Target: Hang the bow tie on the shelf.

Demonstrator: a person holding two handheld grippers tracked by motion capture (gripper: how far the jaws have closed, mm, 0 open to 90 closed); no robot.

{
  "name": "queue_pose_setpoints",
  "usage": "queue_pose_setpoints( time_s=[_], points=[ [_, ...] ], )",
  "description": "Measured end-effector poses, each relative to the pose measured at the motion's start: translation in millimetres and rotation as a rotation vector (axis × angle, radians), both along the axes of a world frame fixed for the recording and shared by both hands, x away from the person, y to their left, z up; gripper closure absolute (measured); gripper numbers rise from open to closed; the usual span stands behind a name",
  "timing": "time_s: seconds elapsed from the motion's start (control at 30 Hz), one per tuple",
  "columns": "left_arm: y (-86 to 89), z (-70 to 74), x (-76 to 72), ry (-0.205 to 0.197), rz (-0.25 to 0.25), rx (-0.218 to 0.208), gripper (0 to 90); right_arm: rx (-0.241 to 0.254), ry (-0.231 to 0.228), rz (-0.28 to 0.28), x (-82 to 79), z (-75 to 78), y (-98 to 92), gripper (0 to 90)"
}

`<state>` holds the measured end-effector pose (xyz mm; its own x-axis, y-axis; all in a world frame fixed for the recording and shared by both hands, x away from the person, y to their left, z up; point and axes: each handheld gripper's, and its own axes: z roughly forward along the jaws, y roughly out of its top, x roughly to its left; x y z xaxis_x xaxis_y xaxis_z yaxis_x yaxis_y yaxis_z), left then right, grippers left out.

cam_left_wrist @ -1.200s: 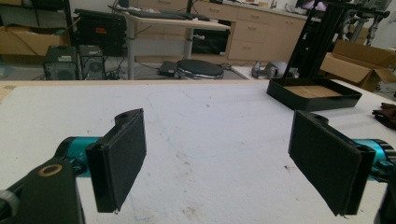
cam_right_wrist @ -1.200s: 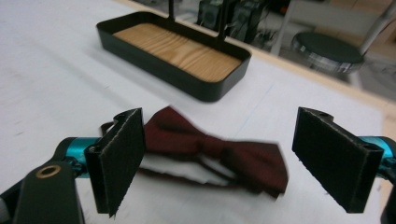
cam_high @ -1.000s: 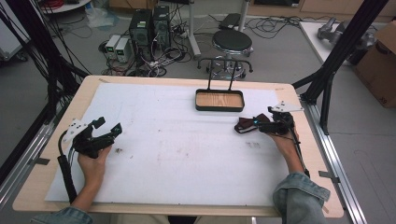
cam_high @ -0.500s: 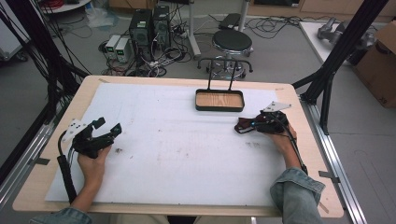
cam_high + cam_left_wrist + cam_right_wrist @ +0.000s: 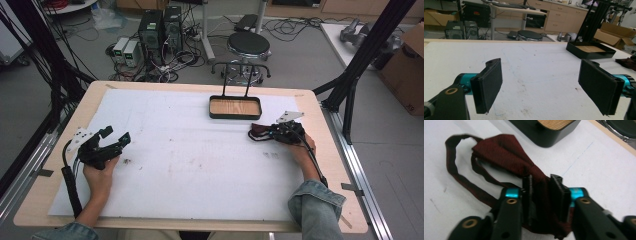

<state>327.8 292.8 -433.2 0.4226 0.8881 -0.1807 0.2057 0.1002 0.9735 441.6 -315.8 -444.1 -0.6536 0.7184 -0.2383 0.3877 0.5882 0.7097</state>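
Note:
A dark red bow tie [image 5: 509, 155] with a thin looped strap lies on the white table cover, just in front of the black tray [image 5: 546, 137]. My right gripper [image 5: 541, 187] has just been closing its jaws, and the pads now pinch one wing of the bow tie between them. In the high view the bow tie [image 5: 259, 131] pokes out to the left of the right gripper [image 5: 267, 132] at the table's right. My left gripper [image 5: 112, 140] rests at the table's left, open, with nothing between its pads [image 5: 489, 87].
The black tray [image 5: 235, 116] with a wooden bottom stands at the back middle of the table; the left gripper view shows the tray [image 5: 590, 50] at its far right. A stool [image 5: 248, 45], computers and cables are on the floor behind the table.
The right gripper's jaws have come together on the bow tie, with the hand shifting only slightly. The left gripper has stayed put.

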Motion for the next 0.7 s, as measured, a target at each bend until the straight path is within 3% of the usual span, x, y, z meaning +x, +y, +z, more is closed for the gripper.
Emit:
queue_pose_setpoints(
  time_s=[0.27,0.43,0.57,0.6,0.7],
  points=[
    [0.1,-0.2,0.1,0.002,-0.002,-0.004,19.8,-0.076,-0.045,-0.025,-4.6,6.2,4.8,81.7],
    [0.1,-0.2,0.2,0.001,-0.004,-0.004,19.8,-0.070,-0.098,-0.053,-8.7,16.2,3.4,82.2],
    [0.1,-0.2,0.2,0.001,-0.004,-0.005,19.8,-0.026,-0.168,-0.096,-13.2,27.0,1.4,82.1],
    [0.1,-0.2,0.2,0.001,-0.004,-0.005,19.8,-0.026,-0.168,-0.096,-13.2,27.0,1.4,82.1],
    [-0.1,-0.2,0.2,0.001,-0.002,-0.005,19.8,0.010,-0.238,-0.125,-18.8,38.0,1.0,82.1]
  ],
)
